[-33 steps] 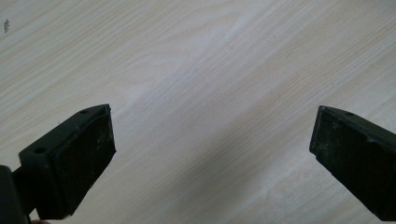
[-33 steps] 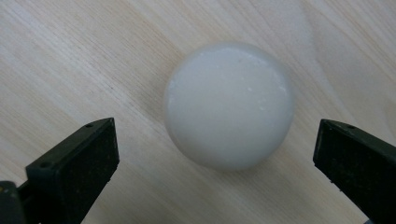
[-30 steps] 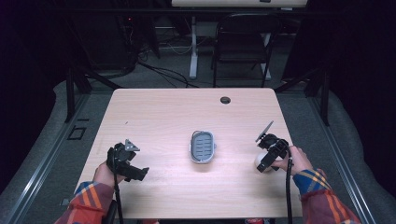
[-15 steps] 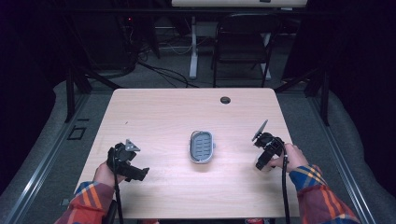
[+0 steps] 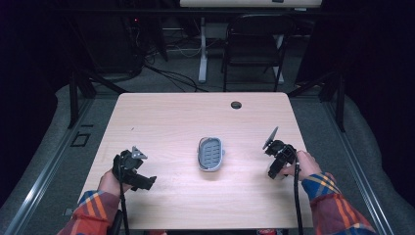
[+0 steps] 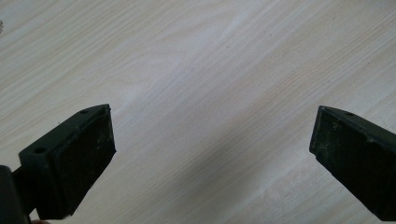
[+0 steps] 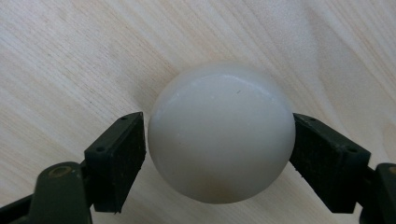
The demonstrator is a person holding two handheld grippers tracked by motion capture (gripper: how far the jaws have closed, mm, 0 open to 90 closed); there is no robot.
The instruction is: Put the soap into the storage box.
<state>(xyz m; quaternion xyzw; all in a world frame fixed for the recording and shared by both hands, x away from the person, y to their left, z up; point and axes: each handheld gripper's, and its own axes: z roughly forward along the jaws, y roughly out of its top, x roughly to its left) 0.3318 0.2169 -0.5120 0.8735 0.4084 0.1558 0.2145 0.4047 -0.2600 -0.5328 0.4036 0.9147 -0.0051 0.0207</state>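
Right gripper (image 7: 219, 140) just closing, pads against both sides of white ball (image 7: 222, 133) on worktop (image 7: 70, 56). Looks smooth, hard, light, slippery; best pinched across widest part. Left gripper (image 6: 210, 154) wide open, empty.

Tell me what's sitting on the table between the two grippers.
A grey tray lies between the left gripper and the right gripper, with bare table on either side, as the high view shows.
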